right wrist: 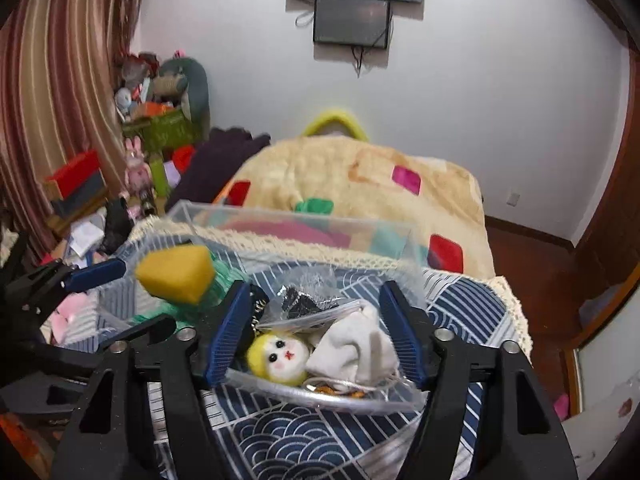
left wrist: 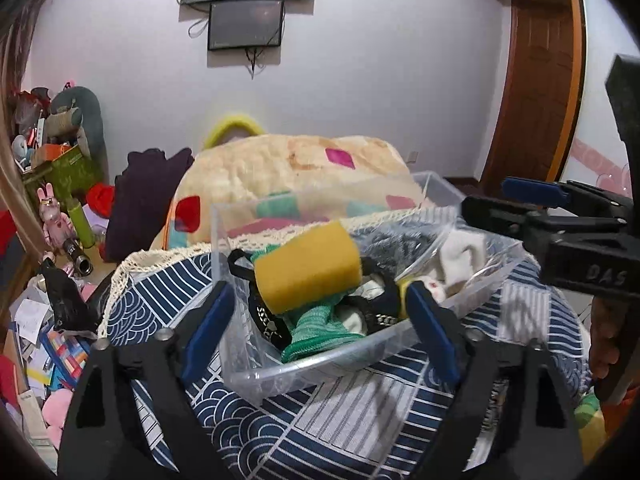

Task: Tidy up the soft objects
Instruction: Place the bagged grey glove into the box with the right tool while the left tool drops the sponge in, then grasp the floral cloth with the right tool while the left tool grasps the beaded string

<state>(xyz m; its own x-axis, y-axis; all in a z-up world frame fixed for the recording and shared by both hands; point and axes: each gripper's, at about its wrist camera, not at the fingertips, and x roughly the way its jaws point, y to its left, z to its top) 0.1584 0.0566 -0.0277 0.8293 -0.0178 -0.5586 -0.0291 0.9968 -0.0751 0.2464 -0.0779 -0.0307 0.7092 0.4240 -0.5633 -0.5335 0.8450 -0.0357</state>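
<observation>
A clear plastic bin (left wrist: pixel 280 376) sits on a blue patterned cloth. A yellow sponge (left wrist: pixel 308 266) lies on top of the things in it, over a green mesh cloth (left wrist: pixel 320 328) and a black strap. My left gripper (left wrist: pixel 320 316) is open, its jaws wide apart before the bin, touching nothing. In the right wrist view the sponge (right wrist: pixel 176 276) shows at the left. My right gripper (right wrist: pixel 316 332) is open over the bin's right end, above a yellow-haired doll head (right wrist: pixel 280 360) and a white cloth pouch (right wrist: pixel 356 352). It also shows in the left wrist view (left wrist: pixel 520 212).
A cream blanket with coloured patches (left wrist: pixel 296 168) lies behind the bin. Boxes, toys and papers (left wrist: pixel 52 208) crowd the floor at the left. A wooden door (left wrist: pixel 544 92) stands at the right. A wall screen (left wrist: pixel 246 20) hangs above.
</observation>
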